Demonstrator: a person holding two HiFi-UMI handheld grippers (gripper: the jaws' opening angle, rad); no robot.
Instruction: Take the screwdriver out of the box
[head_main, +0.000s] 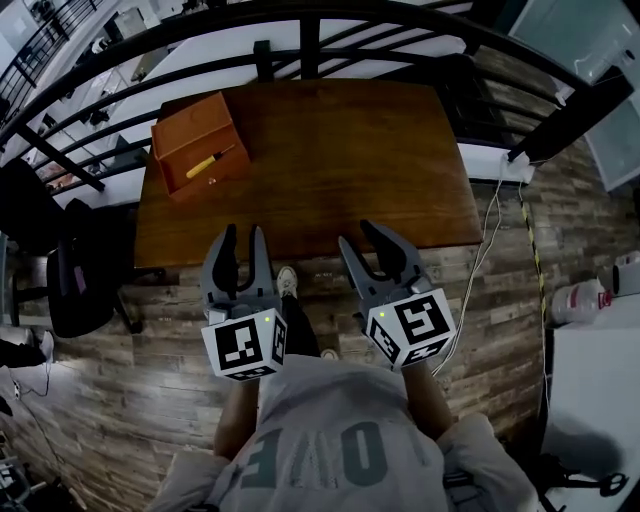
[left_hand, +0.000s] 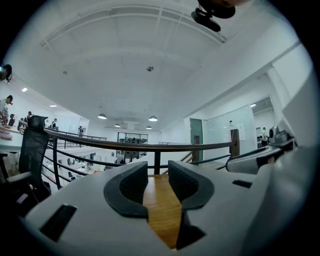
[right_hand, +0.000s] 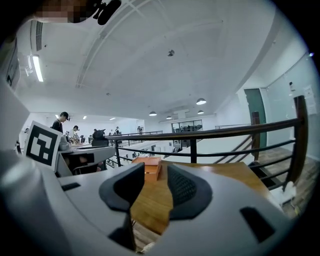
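Lying slantwise in the open box (head_main: 192, 122) at the tabletop's (head_main: 350, 150) far left corner, the screwdriver (head_main: 208, 163) points handle-first toward the left gripper (head_main: 243, 236), which is nearer, jaws spread, empty; the right gripper (head_main: 356, 235) is likewise spread, empty.

The open-topped orange-brown wooden box (head_main: 190, 125) holds a yellow-handled screwdriver (head_main: 207, 165). The rectangular wooden table (head_main: 340, 160) is a darker reddish brown. The pale grey left gripper (head_main: 243, 235) and right gripper (head_main: 355, 234) have black jaw pads, and their marker cubes (head_main: 245, 345) carry black squares on white. The plank floor (head_main: 150, 330) is streaked grey-brown, and the metal railing (head_main: 300, 25) is black.
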